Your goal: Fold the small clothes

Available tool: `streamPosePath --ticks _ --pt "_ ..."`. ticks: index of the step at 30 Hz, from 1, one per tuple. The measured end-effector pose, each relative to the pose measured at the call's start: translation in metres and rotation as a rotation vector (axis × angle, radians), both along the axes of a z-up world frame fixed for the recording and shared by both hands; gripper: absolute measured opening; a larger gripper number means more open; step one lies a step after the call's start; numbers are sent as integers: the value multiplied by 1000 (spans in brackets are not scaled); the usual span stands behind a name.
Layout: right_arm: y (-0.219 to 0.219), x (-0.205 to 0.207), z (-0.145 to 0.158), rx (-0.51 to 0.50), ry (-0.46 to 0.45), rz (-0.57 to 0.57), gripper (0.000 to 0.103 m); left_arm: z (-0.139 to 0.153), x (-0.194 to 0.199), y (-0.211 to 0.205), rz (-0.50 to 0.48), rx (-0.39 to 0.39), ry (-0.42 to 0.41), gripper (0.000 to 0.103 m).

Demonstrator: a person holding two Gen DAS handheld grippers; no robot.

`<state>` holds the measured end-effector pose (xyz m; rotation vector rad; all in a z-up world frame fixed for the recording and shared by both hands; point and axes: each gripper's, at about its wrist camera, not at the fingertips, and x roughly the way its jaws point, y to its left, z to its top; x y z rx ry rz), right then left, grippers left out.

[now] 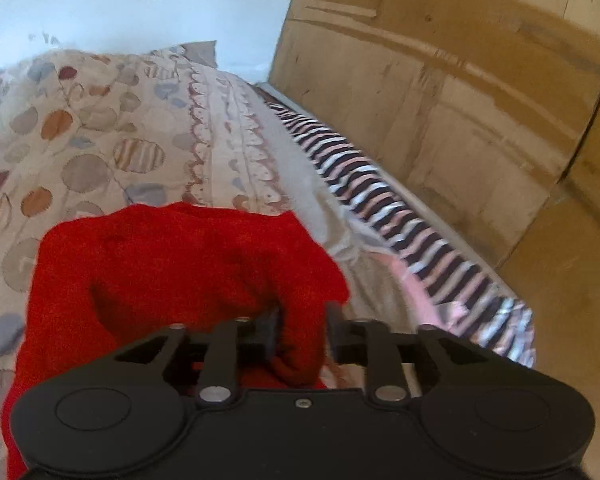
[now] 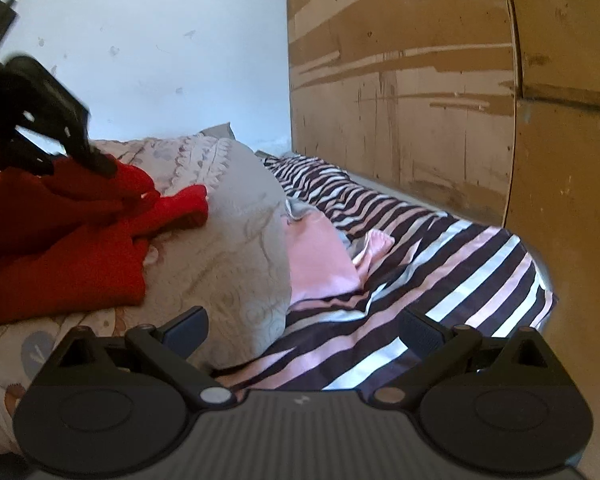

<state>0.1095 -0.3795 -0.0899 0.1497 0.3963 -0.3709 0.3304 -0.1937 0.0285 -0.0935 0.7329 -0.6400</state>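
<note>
A red knit garment (image 1: pixel 180 264) lies bunched on the patterned quilt (image 1: pixel 100 140). My left gripper (image 1: pixel 302 320) sits over its right edge, and a fold of the red cloth fills the narrow gap between the two fingers and touches both. In the right wrist view the same garment (image 2: pixel 60 248) is heaped at the left, with the left gripper (image 2: pixel 96 164) coming down onto its top. My right gripper (image 2: pixel 304 320) stands wide open, with nothing between its fingers, above the edge of the quilt (image 2: pixel 228 240) and the striped sheet (image 2: pixel 460 272).
A pink piece of clothing (image 2: pixel 320 260) lies between the quilt and the striped sheet (image 1: pixel 380 200). A worn wooden panel (image 2: pixel 400 100) runs close along the bed's right side. A pale blue wall (image 1: pixel 140 0) stands behind the bed.
</note>
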Motion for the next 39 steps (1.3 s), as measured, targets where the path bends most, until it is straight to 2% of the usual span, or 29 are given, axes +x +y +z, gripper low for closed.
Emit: streamPosePath --ticks 1,4,7,10,12,15,18,21,25,30,32,36,38,39 --pt "1 2 -1 5 5 2 103 3 -2 6 -4 -29 7 47" --pt "6 9 -1 24 4 14 103 11 -9 14 -25 -68 7 63" --pt "14 14 0 40 -2 39 103 22 -18 23 -50 -126 10 77" --pt "19 19 0 47 8 63 103 36 -32 36 -74 -176 -15 86" --pt "22 21 3 58 4 72 103 44 -41 48 -49 -186 -45 90" --pt "26 23 10 45 -38 79 103 51 -48 71 85 -134 -91 98" --pt "32 31 18 -9 -57 89 103 54 -57 94 259 -6 -177 100" --pt "33 43 25 -15 -70 107 103 51 -69 118 299 39 -243 102" --pt "30 61 35 25 -104 162 103 32 -80 132 256 85 -263 102" --pt "8 94 57 130 -120 185 103 4 -73 135 170 116 -178 102" --pt "-5 108 67 195 -112 200 103 -3 -69 132 137 126 -172 102" --pt "-28 146 80 388 -82 319 103 -10 -65 122 76 158 -222 102" --pt "-29 166 83 421 -54 327 100 -11 -63 117 48 180 -239 96" --pt "-28 174 83 432 -39 341 98 -12 -62 114 24 188 -240 88"
